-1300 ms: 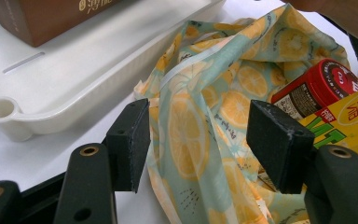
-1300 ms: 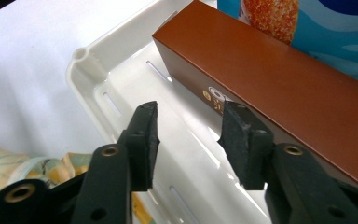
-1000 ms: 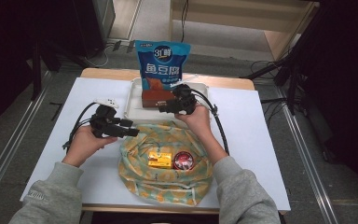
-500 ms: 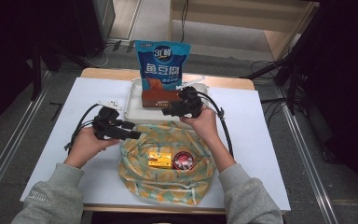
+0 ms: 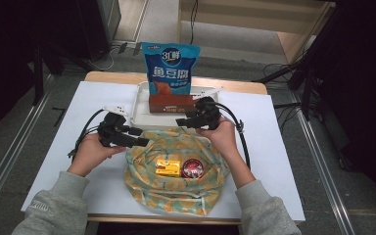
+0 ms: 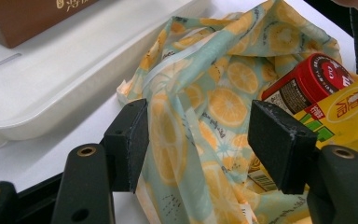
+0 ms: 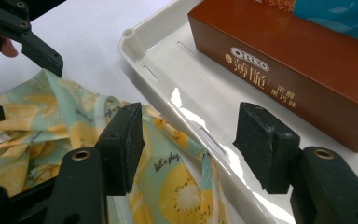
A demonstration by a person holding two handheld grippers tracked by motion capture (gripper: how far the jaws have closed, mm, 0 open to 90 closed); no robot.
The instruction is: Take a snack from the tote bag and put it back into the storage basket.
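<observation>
A fruit-print cloth bag lies open at the table's near edge, with a yellow carton and a red can inside. My left gripper is at the bag's left rim. In the left gripper view it stands open, with a fold of the cloth loose between the pads and the can and carton beyond. My right gripper hovers open over the bag's far rim. In its own view it spans the cloth edge and the tray rim, gripping nothing.
A white tray behind the bag holds a brown Oreo box, and a blue snack bag stands upright against it. White table surface stretches to both sides. Cables trail from both grippers.
My right hand has drifted rightward and a little nearer, away from the Oreo box toward the bag's far rim. The left hand has kept its place at the bag's left edge.
</observation>
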